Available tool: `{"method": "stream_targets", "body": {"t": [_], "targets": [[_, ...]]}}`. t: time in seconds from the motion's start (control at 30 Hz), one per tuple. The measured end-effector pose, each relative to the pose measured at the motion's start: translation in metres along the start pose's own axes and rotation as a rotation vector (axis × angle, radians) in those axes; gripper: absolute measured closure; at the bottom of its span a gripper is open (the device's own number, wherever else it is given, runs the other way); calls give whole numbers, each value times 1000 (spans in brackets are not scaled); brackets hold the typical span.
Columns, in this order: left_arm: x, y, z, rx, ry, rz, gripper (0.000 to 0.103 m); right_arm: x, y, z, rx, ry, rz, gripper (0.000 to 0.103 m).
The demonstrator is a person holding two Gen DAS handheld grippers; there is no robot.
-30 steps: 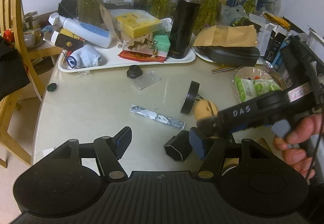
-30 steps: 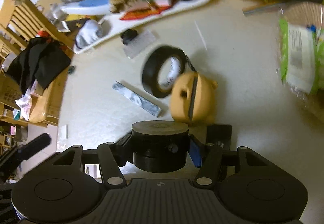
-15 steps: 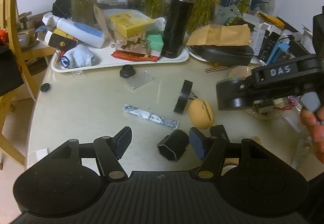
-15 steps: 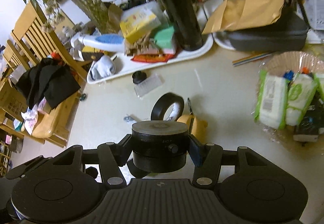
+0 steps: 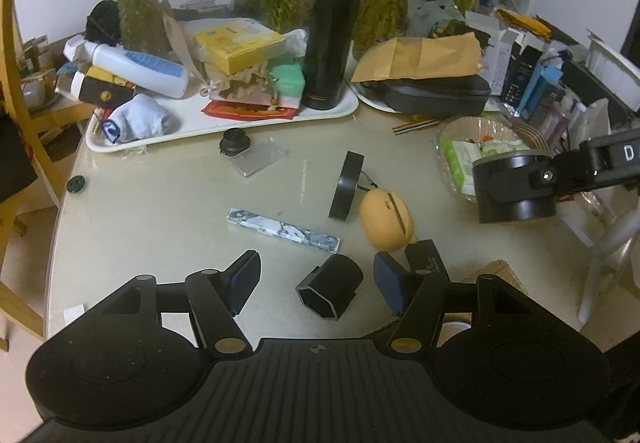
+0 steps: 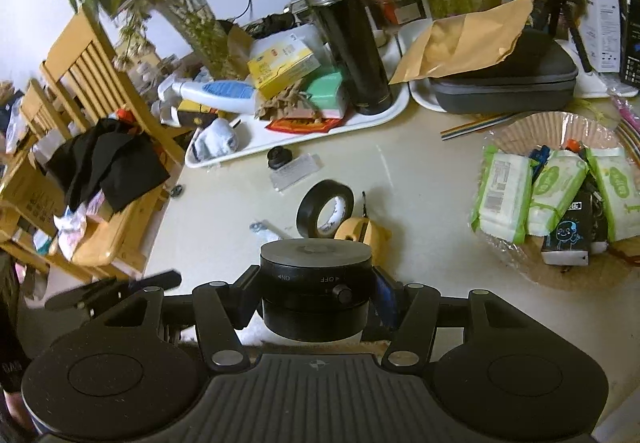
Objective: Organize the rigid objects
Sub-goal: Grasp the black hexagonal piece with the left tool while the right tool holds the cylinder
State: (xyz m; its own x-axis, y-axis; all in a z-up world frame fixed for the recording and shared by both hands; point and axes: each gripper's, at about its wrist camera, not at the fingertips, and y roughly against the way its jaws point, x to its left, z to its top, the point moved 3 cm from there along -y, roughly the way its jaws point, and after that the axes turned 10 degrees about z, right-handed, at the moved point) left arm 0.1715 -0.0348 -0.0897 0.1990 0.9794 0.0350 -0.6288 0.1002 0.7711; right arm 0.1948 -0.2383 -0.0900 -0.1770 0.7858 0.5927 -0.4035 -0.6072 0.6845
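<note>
- Since a second ago, your right gripper [image 6: 314, 297] has carried the black cylinder [image 6: 315, 289] up off the table [image 5: 160, 219] and out to the right, above the basket of wipe packs [image 5: 460, 159].
- That round pale table sits among wooden chairs [image 6: 92, 83]; a white tray [image 5: 224, 127] with a black flask [image 5: 330, 31] lies at its far side.
- Your right gripper tilts downward, jaws clamped on the cylinder's sides.
- Your left gripper [image 5: 316, 279] hangs over the near edge, jaws apart and empty, with a small black hexagonal cap [image 5: 330, 291] lying between them.
- Black tape roll [image 5: 346, 185], yellow case [image 5: 386, 219] and marbled bar [image 5: 284, 229] lie mid-table.
</note>
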Motion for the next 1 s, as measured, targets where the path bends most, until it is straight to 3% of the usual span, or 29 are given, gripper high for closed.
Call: {"method": "stream_targets", "body": {"t": [0.33,0.73,1.0], "targets": [[-17,-19,0,70,-105,18,41,-5,-14,-8,54,39,-37,43],[-21,-51,5,201,-79,40,41,-15,-12,-5,64,13,-27,42],[-23,-81,10,296,-55,8,41,-25,-8,-3,66,-18,-26,42]]}}
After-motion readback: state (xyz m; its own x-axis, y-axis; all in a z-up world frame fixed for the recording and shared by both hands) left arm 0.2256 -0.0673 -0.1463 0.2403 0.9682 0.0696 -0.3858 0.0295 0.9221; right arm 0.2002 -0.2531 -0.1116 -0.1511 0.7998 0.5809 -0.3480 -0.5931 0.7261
